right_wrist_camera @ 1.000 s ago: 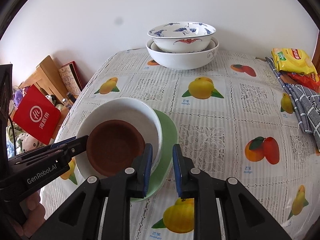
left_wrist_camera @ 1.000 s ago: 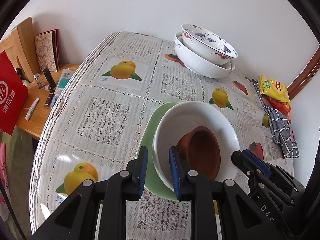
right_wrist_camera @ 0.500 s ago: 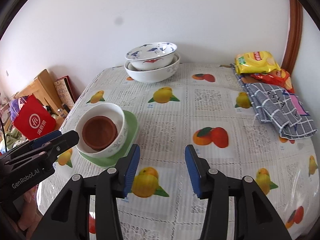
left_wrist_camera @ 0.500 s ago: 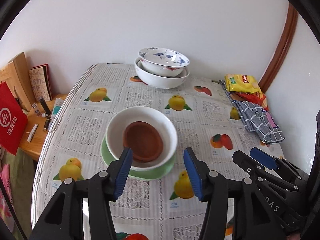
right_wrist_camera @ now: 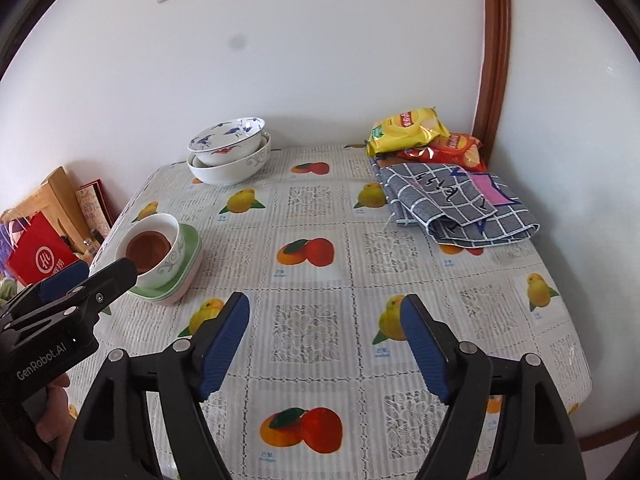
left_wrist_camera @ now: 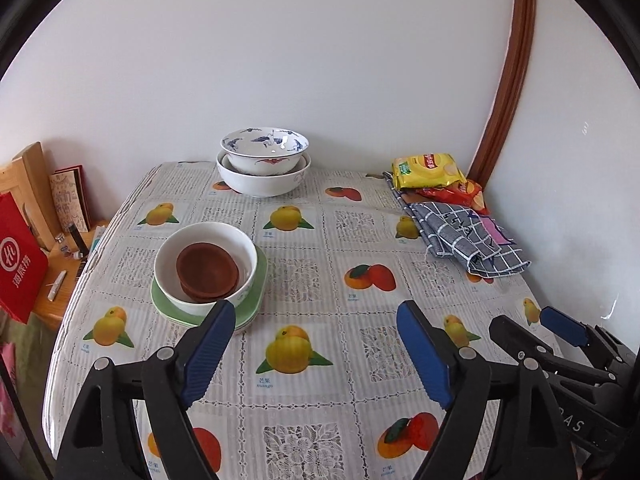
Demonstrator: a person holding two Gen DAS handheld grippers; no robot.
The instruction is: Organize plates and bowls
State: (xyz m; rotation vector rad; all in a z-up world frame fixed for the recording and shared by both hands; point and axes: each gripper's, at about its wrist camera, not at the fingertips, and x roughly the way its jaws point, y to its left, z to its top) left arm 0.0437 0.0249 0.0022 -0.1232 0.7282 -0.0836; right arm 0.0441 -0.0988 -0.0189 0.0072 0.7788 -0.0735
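On the left of the table a brown dish (left_wrist_camera: 207, 271) (right_wrist_camera: 149, 247) sits inside a white bowl (left_wrist_camera: 168, 254) (right_wrist_camera: 171, 258), which rests on stacked green plates (left_wrist_camera: 256, 296) (right_wrist_camera: 188, 268). At the back stand two nested large bowls, a blue-patterned bowl (left_wrist_camera: 265, 148) (right_wrist_camera: 226, 138) inside a plain white one (left_wrist_camera: 260, 182) (right_wrist_camera: 228, 170). My left gripper (left_wrist_camera: 316, 344) hovers above the table's near part, its jaws opening with nothing between them. My right gripper (right_wrist_camera: 325, 338) does the same, well clear of the stack.
Snack bags (left_wrist_camera: 428, 170) (right_wrist_camera: 408, 128) and a folded checked cloth (left_wrist_camera: 468, 240) (right_wrist_camera: 452, 204) lie at the table's (right_wrist_camera: 316, 208) right back. A wooden side shelf with a red bag (left_wrist_camera: 18, 256) (right_wrist_camera: 38, 256) stands left of the table. A wall runs behind.
Both grippers let go of the green-plate stack, pulled back and up from it, and their jaws spread wide. The stack now stands alone on the table.
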